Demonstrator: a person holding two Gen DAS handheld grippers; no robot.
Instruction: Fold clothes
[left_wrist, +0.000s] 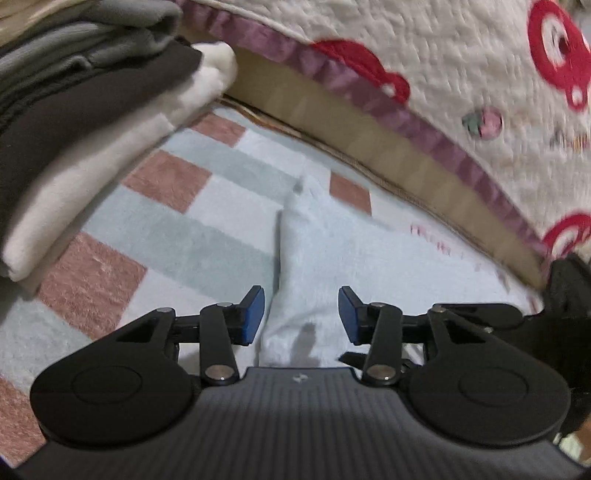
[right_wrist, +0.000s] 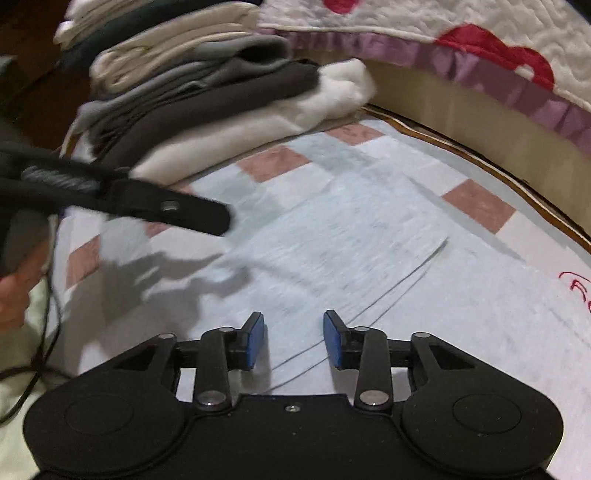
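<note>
While my left gripper (left_wrist: 301, 314) hangs with its blue pads apart, a raised fold of the pale blue garment (left_wrist: 306, 258) runs up between them, the pads not pressing on it. My right gripper (right_wrist: 293, 339) stands open too, over the flat part of the same garment (right_wrist: 332, 240) (motion blur smears its surface). It lies spread on the checked blanket (right_wrist: 273, 162), near the stack of folded clothes (right_wrist: 207, 92) and beside the quilted bedspread (left_wrist: 443, 74).
</note>
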